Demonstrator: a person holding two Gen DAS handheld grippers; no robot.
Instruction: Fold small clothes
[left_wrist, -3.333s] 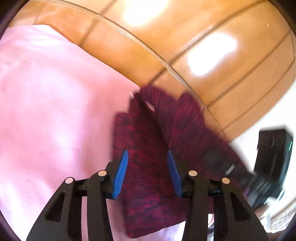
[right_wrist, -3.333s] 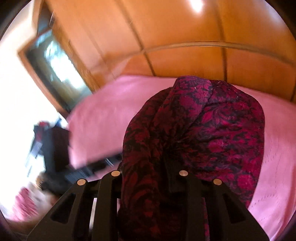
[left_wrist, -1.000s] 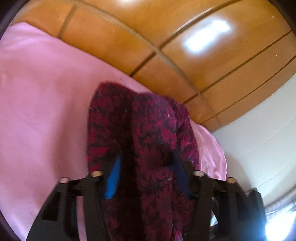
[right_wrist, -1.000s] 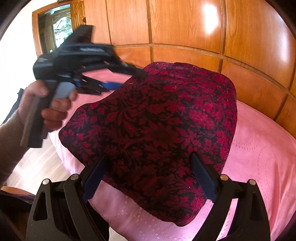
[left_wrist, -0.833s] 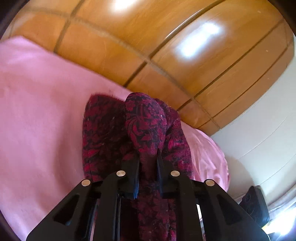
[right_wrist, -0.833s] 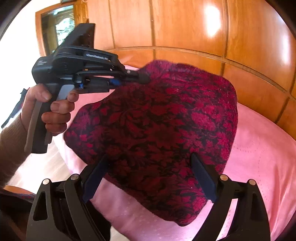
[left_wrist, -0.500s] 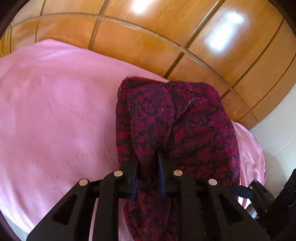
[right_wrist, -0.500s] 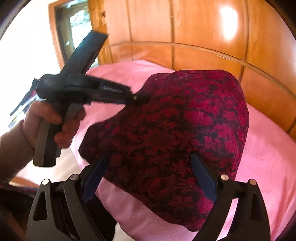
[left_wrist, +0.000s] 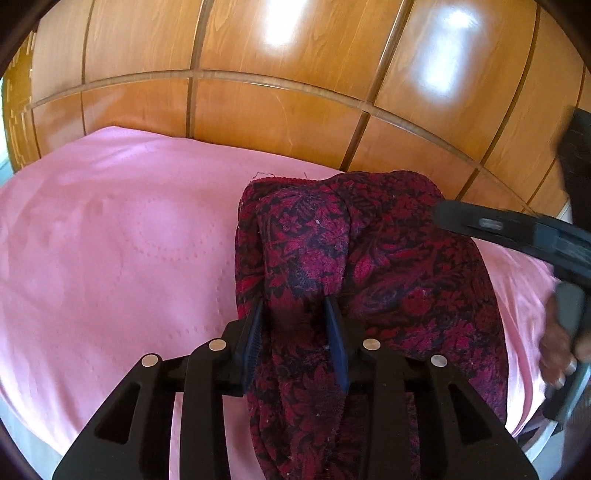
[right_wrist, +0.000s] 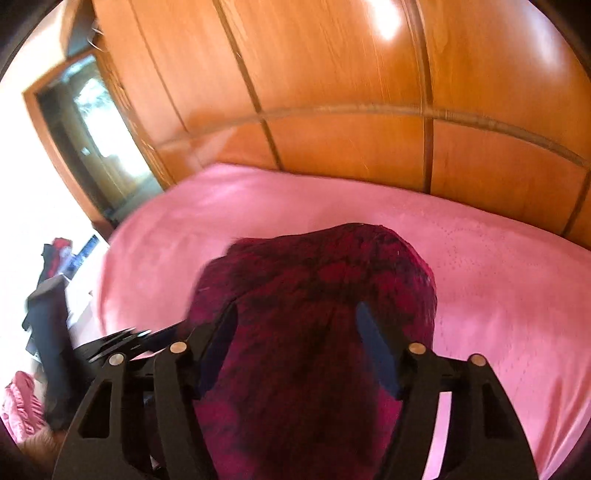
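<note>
Red garment (left_wrist: 388, 273) on pink bedspread (left_wrist: 122, 243), centre frame, left gripper (left_wrist: 297, 339) jaws clamped on a raised fold, right gripper (right_wrist: 299, 343) jaws spread wide over cloth, blurred, left view alone shows right hand (left_wrist: 557, 347) at right edge, right view alone shows doorway (right_wrist: 96, 144) upper left

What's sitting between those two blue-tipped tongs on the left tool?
A bunched fold of the dark red patterned garment fills the gap between the left tongs, with both blue pads against it. The left wrist view shows this; the pink bedspread lies beneath.
</note>
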